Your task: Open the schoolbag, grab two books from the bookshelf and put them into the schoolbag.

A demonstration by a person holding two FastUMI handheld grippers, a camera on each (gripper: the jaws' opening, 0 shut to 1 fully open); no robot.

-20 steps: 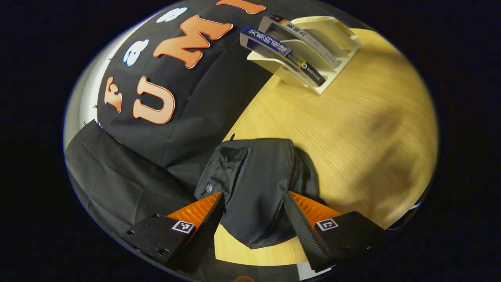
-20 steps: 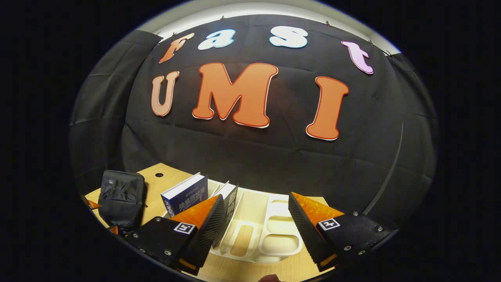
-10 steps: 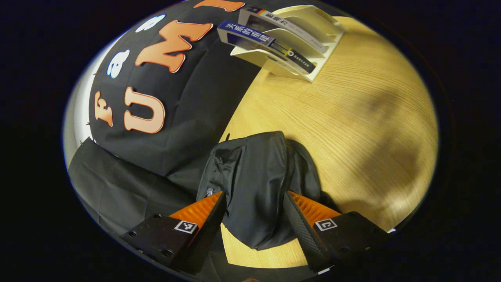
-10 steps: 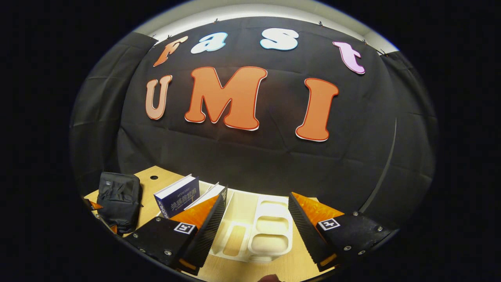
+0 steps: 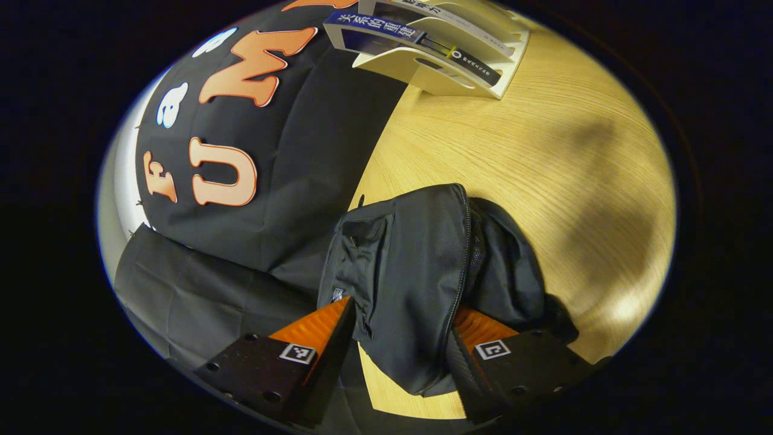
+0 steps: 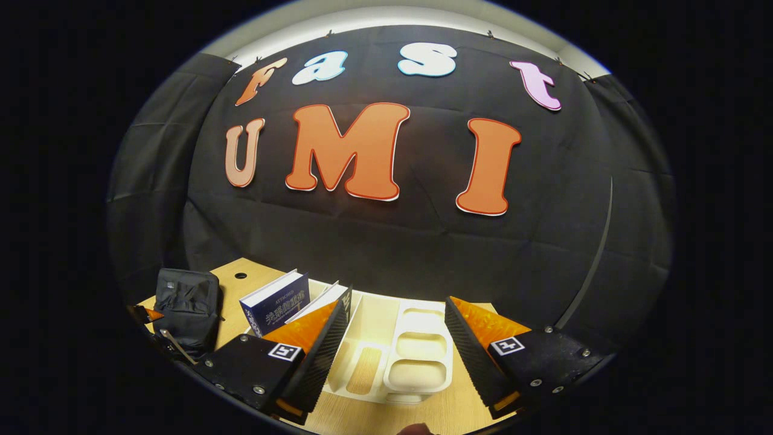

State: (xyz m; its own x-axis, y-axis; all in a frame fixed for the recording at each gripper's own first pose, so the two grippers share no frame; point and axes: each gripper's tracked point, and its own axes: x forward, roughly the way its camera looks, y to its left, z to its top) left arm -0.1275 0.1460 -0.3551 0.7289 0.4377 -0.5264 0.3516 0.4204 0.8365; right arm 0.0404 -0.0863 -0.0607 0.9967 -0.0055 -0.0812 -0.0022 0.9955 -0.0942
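The black schoolbag (image 5: pixel 410 272) lies on the wooden table (image 5: pixel 543 151) against the black cloth, its zip line running down its right side. My left gripper (image 5: pixel 401 314) is open and straddles the bag's near end, with bag fabric draped over the right finger (image 5: pixel 483 332). The cream bookshelf (image 5: pixel 459 78) stands at the far end with a blue book (image 5: pixel 374 30) and a second book (image 5: pixel 447 12) leaning in its slots. My right gripper (image 6: pixel 395 320) is open, hovering over the bookshelf (image 6: pixel 416 356). The blue book (image 6: pixel 278 302) and the schoolbag (image 6: pixel 187 308) lie to its left.
The booth's black cloth wall runs along the table's back edge, close behind the bag and the bookshelf. A small round hole (image 6: pixel 240 275) sits in the tabletop near the bag. Bare wood stretches between the bag and the bookshelf.
My left gripper has moved forward onto the schoolbag, whose fabric now laps over its right finger. The right gripper has barely shifted over the bookshelf.
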